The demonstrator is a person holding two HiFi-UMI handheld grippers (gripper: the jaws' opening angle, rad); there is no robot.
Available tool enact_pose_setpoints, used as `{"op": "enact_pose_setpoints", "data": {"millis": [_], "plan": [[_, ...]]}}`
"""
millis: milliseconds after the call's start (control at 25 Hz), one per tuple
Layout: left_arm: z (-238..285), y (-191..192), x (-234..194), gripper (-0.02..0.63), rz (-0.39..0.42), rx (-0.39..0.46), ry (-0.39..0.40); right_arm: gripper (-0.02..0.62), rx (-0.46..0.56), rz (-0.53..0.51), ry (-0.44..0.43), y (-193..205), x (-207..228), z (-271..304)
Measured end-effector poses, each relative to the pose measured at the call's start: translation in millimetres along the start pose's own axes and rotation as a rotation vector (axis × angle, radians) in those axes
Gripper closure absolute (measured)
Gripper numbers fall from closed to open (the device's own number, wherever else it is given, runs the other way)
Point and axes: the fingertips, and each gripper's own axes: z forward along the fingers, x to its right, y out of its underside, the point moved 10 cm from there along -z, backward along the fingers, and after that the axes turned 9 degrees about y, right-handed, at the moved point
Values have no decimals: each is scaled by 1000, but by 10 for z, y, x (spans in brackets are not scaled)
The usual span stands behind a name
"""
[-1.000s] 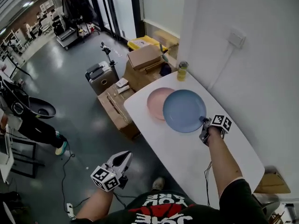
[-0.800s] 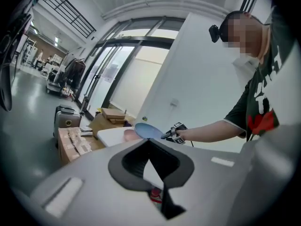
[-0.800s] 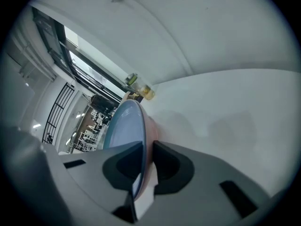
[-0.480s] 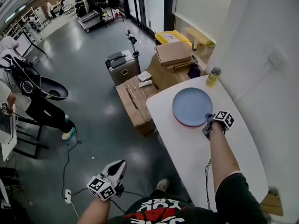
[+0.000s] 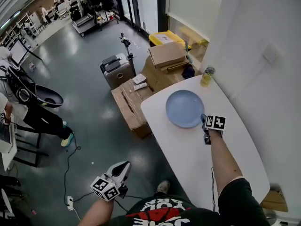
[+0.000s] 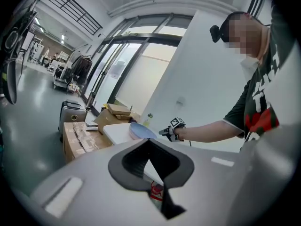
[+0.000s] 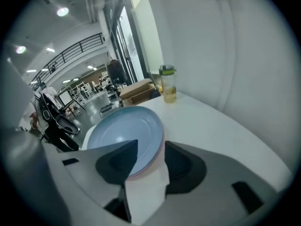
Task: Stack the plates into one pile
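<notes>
A blue plate lies on a pink plate on the white table; only the pink plate's rim shows under it, in the right gripper view. My right gripper is at the pile's near edge. Its jaws are opening, with the plates' rim between them, and the pads do not press on it. My left gripper hangs low, left of the table and over the floor, shut with nothing in it. From the left gripper view I see the blue plate and the right gripper far off.
A bottle of yellow drink stands at the table's far end, near the white wall. Cardboard boxes, a grey suitcase and a yellow bin sit on the floor beyond the table's left edge. A person stands far left.
The blue plate has moved left from beside the pink plate to lie on top of it. The right gripper's jaws have spread apart. The left gripper stayed low.
</notes>
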Motion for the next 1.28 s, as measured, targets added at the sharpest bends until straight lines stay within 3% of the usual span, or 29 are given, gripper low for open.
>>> {"op": "enact_pose_setpoints", "data": {"millis": [120, 280, 480, 600, 840, 920, 1080, 1280], "plan": [[259, -44, 108, 598, 18, -15, 70, 437, 92, 14, -61, 116, 138, -473], [677, -109, 405, 598, 42, -40, 171, 439, 149, 0, -203, 644, 332, -1207], [1057, -136, 1011, 598, 108, -77, 313, 440, 191, 34, -251, 1359, 674, -2147], [1178, -119, 1388, 598, 125, -93, 346, 442, 251, 74, -304, 1644, 839, -2667], [1300, -57, 2051, 598, 153, -140, 402, 469, 332, 86, -491, 2148, 1191, -3591], [1437, -112, 2137, 598, 176, -169, 442, 474, 365, 98, -475, 2293, 1364, -3822], [1848, -347, 1957, 598, 194, -178, 541, 480, 440, 192, -359, 2473, 1508, -4032], [2508, -714, 986, 598, 161, -171, 704, 482, 523, 273, -202, 2245, 985, -3695]]}}
